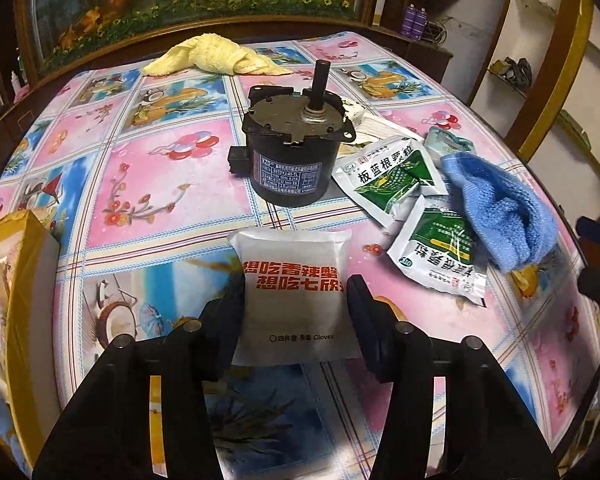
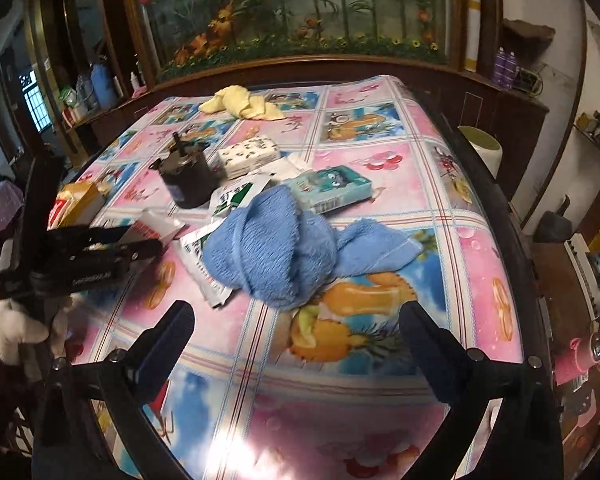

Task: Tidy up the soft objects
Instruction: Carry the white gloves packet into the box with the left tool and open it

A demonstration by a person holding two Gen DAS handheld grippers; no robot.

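Two grippers over the table [image 1: 148, 184]: the left gripper [image 1: 296, 300] clamps the white glove packet [image 1: 296, 280] just in front of the motor [image 1: 288, 148], the right gripper [image 2: 296, 340] gapes empty (blue towel [image 2: 276, 248], yellow towel [image 1: 216, 56] and sachets [image 1: 388, 176] beside the motor remain unsorted).
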